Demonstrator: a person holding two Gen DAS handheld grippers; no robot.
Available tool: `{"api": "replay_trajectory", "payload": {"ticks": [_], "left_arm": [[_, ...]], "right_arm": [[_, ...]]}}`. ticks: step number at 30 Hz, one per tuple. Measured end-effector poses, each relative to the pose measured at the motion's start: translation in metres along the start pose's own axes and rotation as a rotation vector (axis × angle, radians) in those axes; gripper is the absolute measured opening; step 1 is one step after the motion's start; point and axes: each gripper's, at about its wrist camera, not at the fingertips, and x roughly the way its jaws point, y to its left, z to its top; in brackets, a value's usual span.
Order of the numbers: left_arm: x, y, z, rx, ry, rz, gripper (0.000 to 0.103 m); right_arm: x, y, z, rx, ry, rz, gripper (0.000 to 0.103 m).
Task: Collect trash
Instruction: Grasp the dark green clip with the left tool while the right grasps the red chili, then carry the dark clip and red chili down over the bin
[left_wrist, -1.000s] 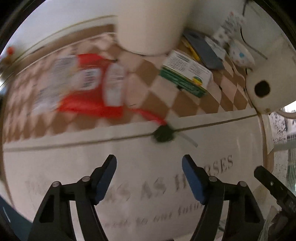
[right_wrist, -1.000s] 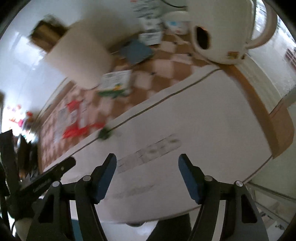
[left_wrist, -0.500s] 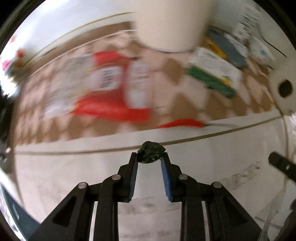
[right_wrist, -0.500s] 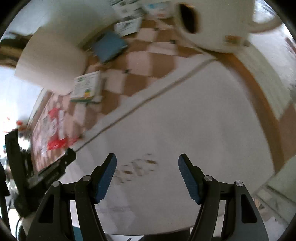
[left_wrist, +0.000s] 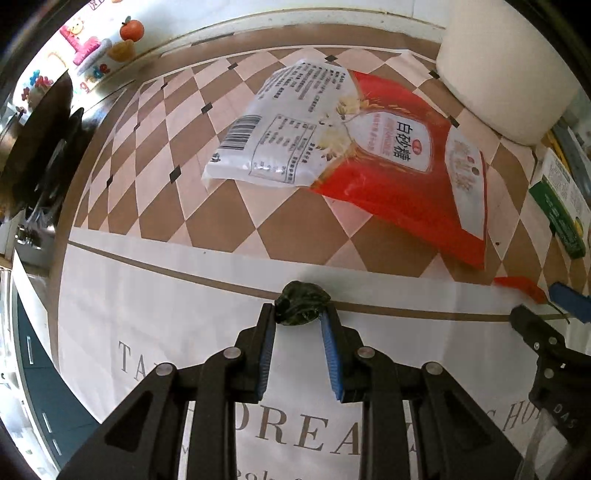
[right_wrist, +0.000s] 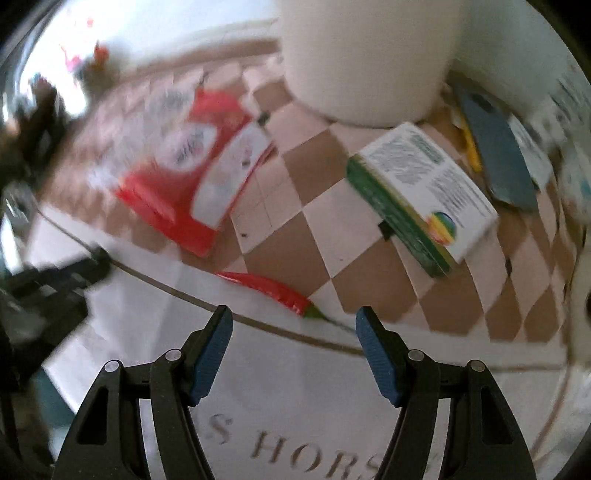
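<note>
L gripper (left_wrist: 298, 320) clamps dark wad (left_wrist: 302, 303); R gripper (right_wrist: 294, 321) agape.

A tabletop (left_wrist: 155, 206) wears a brown-and-cream diamond-checked cloth with a white lettered border. Behind it stands a pale wall (left_wrist: 258, 14) with colourful magnets (left_wrist: 88, 48) at left, brightly lit.

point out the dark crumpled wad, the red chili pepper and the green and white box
dark green crumpled wad (left_wrist: 302, 303), left wrist view, middle of the wad between the tongs' pads
red chili pepper (right_wrist: 266, 288), right wrist view, middle of its red body
green and white cardboard box (right_wrist: 430, 181), right wrist view, white printed top face
</note>
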Motion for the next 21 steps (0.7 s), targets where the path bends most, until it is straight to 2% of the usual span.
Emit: {"api": "replay_trajectory", "payload": {"ticks": [3,8,10,15,21], "left_arm": [[0.0,-0.002,-0.001,-0.001,-0.005,-0.005,0.022],[0.006,0.004,0.007,-0.009,-0.002,-0.019,0.022],[0.005,0.005,0.006,-0.012,-0.001,-0.023,0.022],[0.006,0.005,0.008,-0.007,0.0,-0.028,0.022],[0.0,0.008,0.008,-0.015,-0.008,-0.036,0.022]], "right_arm": [[0.005,0.009,0.0,-0.04,-0.009,-0.035,0.06],[0.006,0.013,-0.002,-0.027,-0.043,-0.049,0.054],[0.006,0.014,-0.002,-0.015,-0.059,-0.053,0.04],[0.003,0.009,0.014,0.049,-0.075,-0.042,0.012],[0.001,-0.018,0.017,0.183,-0.082,0.081,0.011]]}}
